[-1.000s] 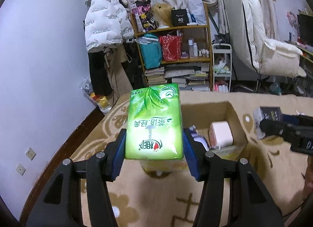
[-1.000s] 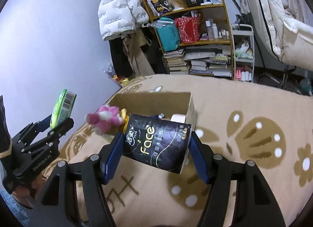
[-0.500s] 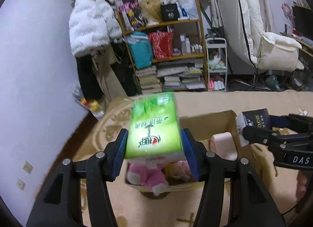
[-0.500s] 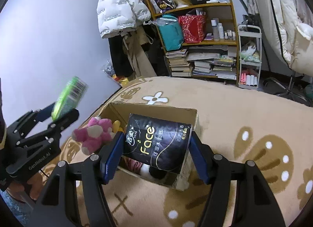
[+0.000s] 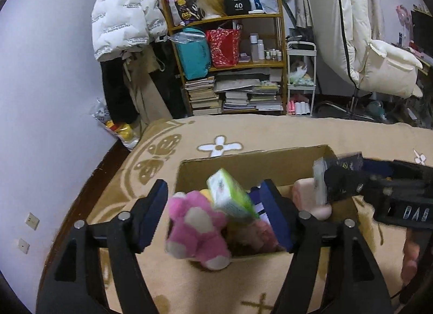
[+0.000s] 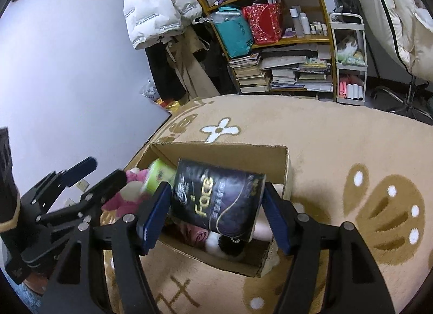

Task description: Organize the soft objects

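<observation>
Green pack released into the box

The left gripper (image 5: 216, 213) has let go: its jaws now gape with nothing between them, and the green tissue pack (image 5: 231, 196) lies tilted inside the cardboard box (image 5: 254, 159), mid-frame beside the pink plush (image 5: 197, 228). The right gripper (image 6: 217, 212) still clamps the black tissue pack (image 6: 216, 200) above the box.

A lived-in bedroom — puffer jacket (image 5: 121, 16) hanging, cluttered bookshelf (image 5: 232, 64), patterned blanket (image 5: 270, 132).
</observation>
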